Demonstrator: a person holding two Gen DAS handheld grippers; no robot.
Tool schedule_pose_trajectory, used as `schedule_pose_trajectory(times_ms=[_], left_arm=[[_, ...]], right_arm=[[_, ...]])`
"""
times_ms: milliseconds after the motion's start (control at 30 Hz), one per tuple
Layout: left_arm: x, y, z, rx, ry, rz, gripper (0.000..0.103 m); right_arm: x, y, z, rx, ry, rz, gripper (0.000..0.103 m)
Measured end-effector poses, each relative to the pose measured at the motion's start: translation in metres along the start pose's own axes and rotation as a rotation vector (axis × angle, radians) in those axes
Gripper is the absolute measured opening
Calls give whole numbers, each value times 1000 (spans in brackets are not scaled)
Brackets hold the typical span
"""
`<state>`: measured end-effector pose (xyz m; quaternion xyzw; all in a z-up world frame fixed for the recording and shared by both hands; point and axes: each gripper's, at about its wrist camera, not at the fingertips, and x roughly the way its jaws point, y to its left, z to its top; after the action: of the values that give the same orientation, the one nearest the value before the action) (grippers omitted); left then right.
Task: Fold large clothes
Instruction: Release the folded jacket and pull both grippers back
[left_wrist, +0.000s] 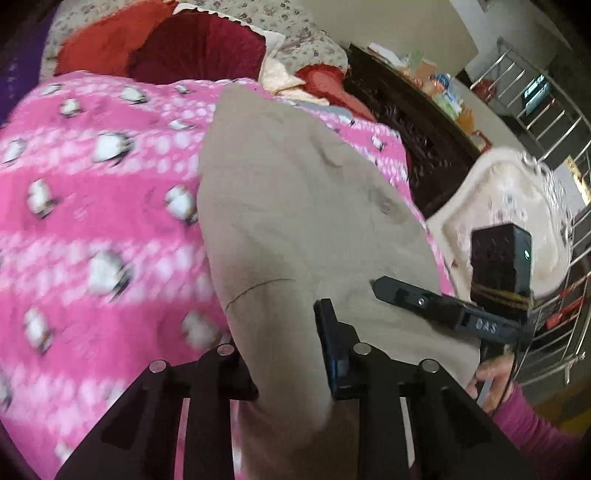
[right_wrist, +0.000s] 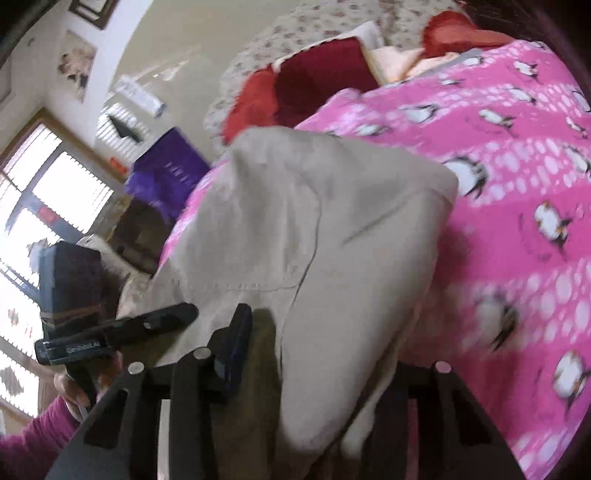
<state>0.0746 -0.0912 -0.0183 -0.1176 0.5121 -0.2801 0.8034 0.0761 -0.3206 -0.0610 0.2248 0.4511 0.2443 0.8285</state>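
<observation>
Garment: beige garment, large, lies draped over the pink penguin blanket; near end bunched and lifted up between both grippers, far end flat on the blanket.
Garment details: seam line and a button-like spot visible in left wrist view; stitched pocket edge visible in right wrist view.
Left gripper: left gripper jaws drawn nearly together, beige cloth runs between them; one finger shows, the other hidden behind the fold. Pinching the garment.
Right gripper: right gripper jaws partly closed around a thick bunch of the same cloth; one finger visible, the other buried under fabric. Grip on the garment.
Other gripper seen: in left wrist view the right gripper's finger lies over the garment's edge, hand in a magenta sleeve below it.
Blanket: pink, white dots, penguin print, covers the bed under the garment.
Background: red cushions and floral bedding beyond the blanket; dark carved headboard to the right; purple box and bright window in right wrist view.
Image quality: motion blur in both views.
</observation>
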Motion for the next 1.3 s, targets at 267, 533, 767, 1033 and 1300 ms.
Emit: schedule_pose_trajectory(times_ms=[267, 533, 767, 1033, 1300], left_arm=[[1, 59, -81, -167, 107, 208, 33], [-30, 51, -92, -159, -18, 340, 35], [-13, 41, -101, -128, -54, 441, 36], [-2, 32, -104, -64, -52, 499, 42], [-9, 35, -112, -99, -89, 483, 42]], right_arm=[[60, 30, -70, 9, 141, -60, 45], [-5, 79, -39, -102, -36, -144, 50], [88, 118, -14, -226, 50, -268, 48], [97, 71, -27, -159, 77, -391, 35], [22, 123, -96, -338, 124, -317, 43]])
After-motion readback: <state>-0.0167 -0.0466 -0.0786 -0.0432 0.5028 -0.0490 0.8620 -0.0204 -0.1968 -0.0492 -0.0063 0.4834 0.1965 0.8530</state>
